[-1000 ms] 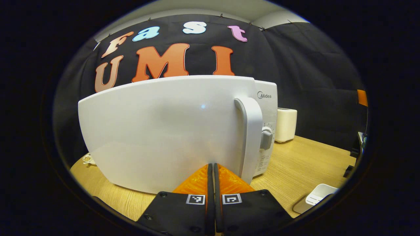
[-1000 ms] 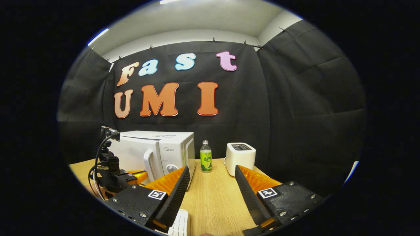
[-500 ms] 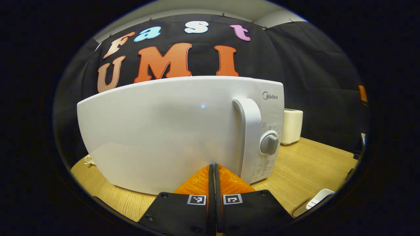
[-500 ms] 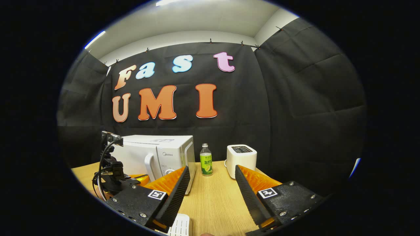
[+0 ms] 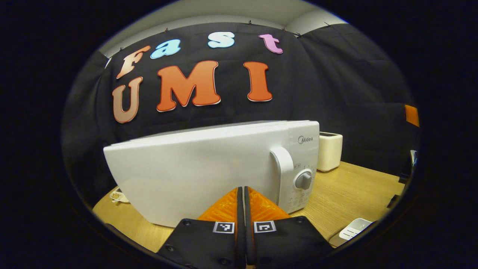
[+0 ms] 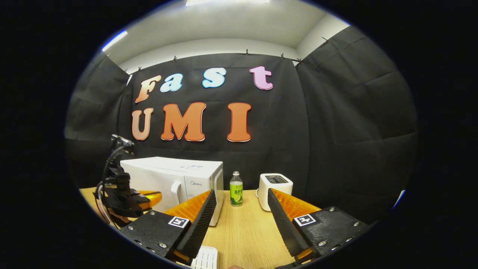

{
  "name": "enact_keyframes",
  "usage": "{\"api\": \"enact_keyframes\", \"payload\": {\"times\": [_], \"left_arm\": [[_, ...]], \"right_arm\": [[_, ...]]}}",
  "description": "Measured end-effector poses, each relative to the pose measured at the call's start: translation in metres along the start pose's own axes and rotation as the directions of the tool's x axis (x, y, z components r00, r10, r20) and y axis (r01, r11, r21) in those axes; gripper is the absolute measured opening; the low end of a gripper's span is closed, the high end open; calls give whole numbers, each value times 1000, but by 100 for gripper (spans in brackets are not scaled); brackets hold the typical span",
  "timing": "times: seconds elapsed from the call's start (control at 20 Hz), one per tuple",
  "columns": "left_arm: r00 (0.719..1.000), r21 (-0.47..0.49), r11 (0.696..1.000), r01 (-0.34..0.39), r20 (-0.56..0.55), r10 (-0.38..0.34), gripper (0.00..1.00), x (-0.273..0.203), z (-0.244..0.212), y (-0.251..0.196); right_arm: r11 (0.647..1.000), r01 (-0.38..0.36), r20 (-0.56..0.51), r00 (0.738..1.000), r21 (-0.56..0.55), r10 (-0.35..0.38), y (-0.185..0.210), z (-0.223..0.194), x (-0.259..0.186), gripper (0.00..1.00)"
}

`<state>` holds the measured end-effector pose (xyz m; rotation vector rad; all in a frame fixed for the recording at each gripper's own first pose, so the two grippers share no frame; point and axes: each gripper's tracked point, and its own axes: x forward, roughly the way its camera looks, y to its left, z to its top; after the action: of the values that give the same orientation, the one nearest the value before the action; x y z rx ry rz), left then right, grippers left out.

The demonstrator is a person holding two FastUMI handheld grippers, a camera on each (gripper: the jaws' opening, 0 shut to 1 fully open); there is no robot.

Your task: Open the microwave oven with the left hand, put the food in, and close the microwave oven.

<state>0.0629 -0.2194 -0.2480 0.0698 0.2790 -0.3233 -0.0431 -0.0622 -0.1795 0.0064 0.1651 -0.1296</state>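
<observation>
I see open counter (image 6: 246,231) ahead of my right tool (image 6: 242,220), with the bottle (image 6: 236,189) and toaster (image 6: 275,186) standing beyond.

One white microwave oven (image 6: 175,181) is standing on the wooden table (image 6: 242,231). One green-labelled bottle (image 6: 235,188) is sitting just right of the microwave oven, and one white toaster (image 6: 275,185) farther right. Two grippers are showing: left gripper (image 5: 243,192), right gripper (image 6: 241,203).
</observation>
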Motion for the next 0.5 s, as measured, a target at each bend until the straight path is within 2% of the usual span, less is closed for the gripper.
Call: {"api": "enact_keyframes", "payload": {"times": [0.15,0.35,0.5], "left_arm": [[997,-18,999,-38,63,39,5,-31,50,32],[994,-49,995,-91,62,94,6,-72,95,81],[979,-78,981,-175,92,182,7,-102,130,133]], "right_arm": [[1000,-11,27,1000,-14,12,6,22,2,88],[1000,-17,70,997,-24,19,18,52,4,88],[1000,-22,108,994,-12,23,25,76,4,88]]}}
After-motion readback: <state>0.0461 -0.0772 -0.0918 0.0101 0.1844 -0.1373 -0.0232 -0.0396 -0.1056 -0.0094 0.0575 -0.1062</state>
